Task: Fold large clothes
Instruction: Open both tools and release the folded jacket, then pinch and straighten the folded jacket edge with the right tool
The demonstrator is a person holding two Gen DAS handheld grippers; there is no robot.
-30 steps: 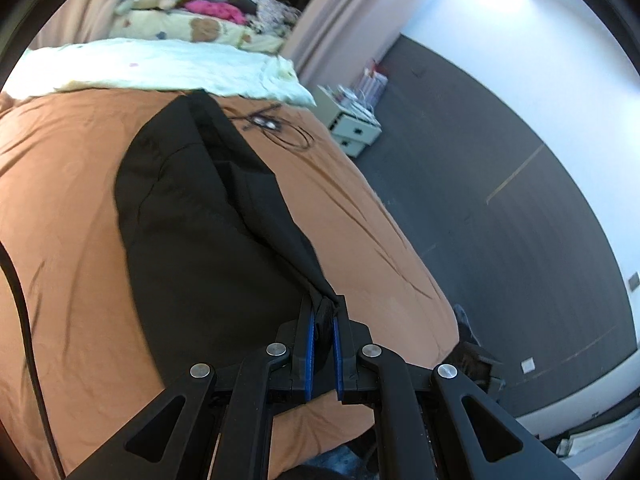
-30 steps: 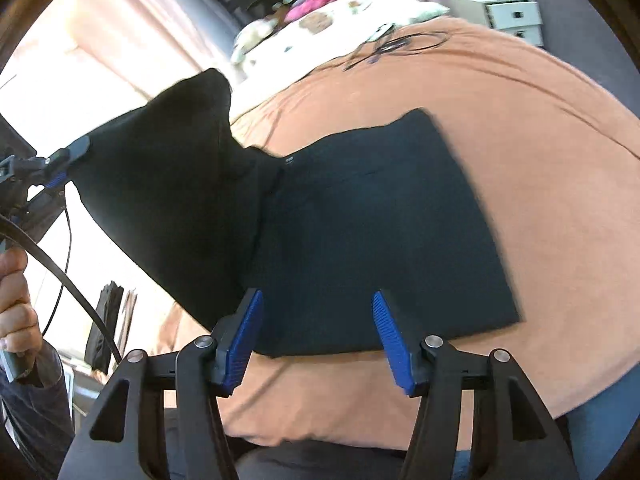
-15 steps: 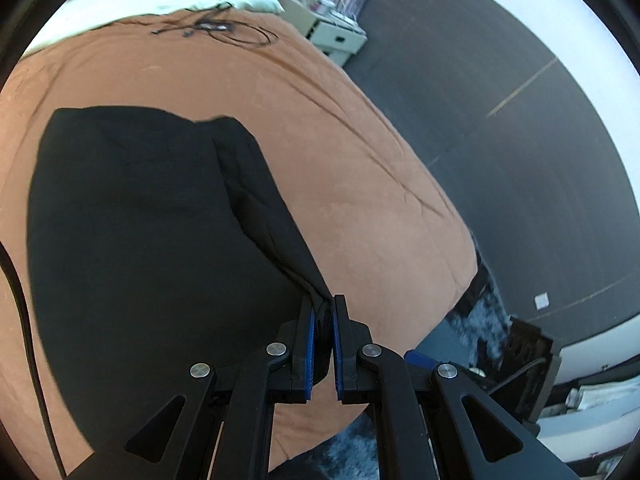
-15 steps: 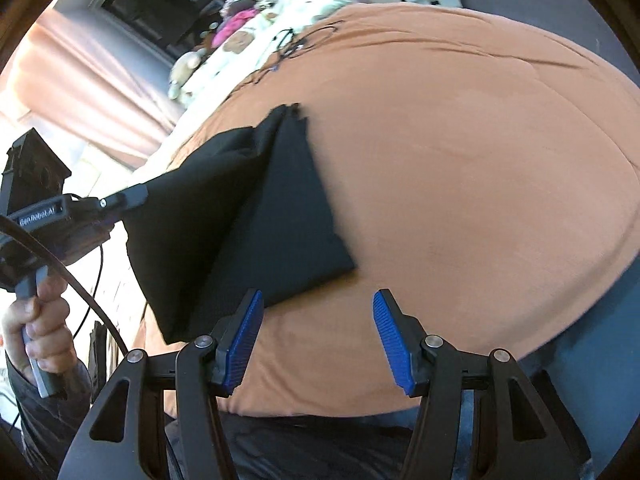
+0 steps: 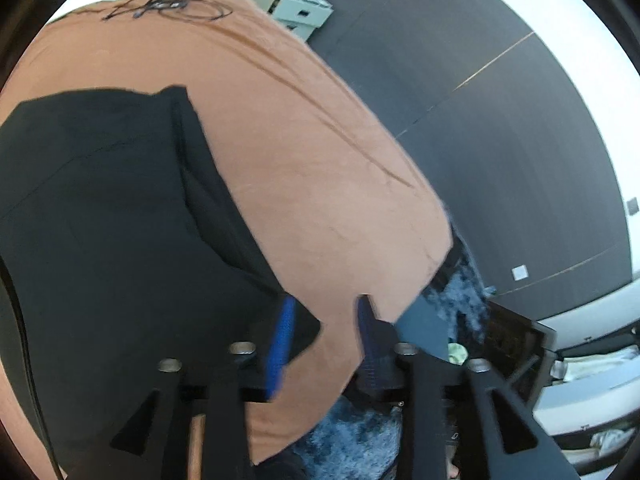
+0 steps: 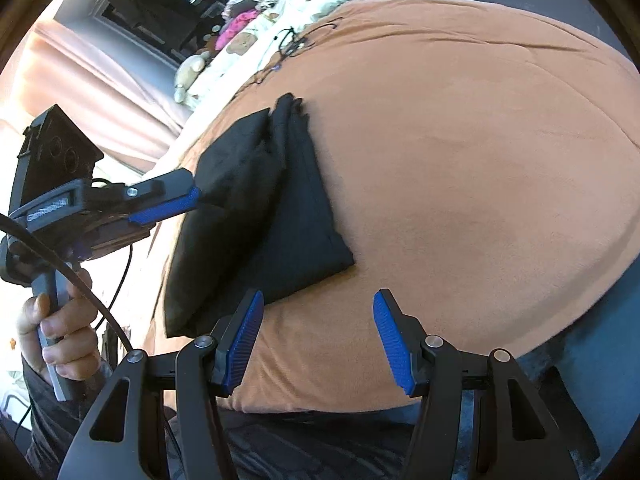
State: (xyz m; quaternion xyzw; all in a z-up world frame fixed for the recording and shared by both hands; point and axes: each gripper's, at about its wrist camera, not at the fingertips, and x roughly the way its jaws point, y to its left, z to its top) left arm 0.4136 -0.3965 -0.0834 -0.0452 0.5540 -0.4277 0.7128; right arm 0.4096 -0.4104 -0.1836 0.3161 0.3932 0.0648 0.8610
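- The bed (image 6: pixel 460 152) fills most of both views, covered by an orange blanket (image 5: pixel 312 168) that rounds off at its near edge.
- The garment (image 6: pixel 280 216), black and folded into layers, lies on the blanket toward the left side of the bed as my right camera sees it; its near corner sits close to the blanket's near edge.
- In my left camera the garment (image 5: pixel 100 220) spreads over the left half of the view, with a folded edge running down toward my left fingers.
- My left hand-held gripper (image 5: pixel 324 320) is letting go: its jaws are opening, and a corner of the garment lies just by the left blue pad, with orange blanket showing in the gap. From the right camera this hand-held gripper (image 6: pixel 188 196) sits at the garment's left edge, with cloth against its tip.
- My right hand-held gripper (image 6: pixel 318 320) hovers over the near edge of the blanket, its jaws opening and nothing between them; the garment's corner lies just beyond its left finger.
- My left hand (image 6: pixel 56 332) wraps the grey handle, a black cable running past it.
- A white drawer unit (image 5: pixel 300 12) stands beyond the bed on the dark floor.
- Tangled black cables (image 5: pixel 168 4) lie on the far end of the blanket.
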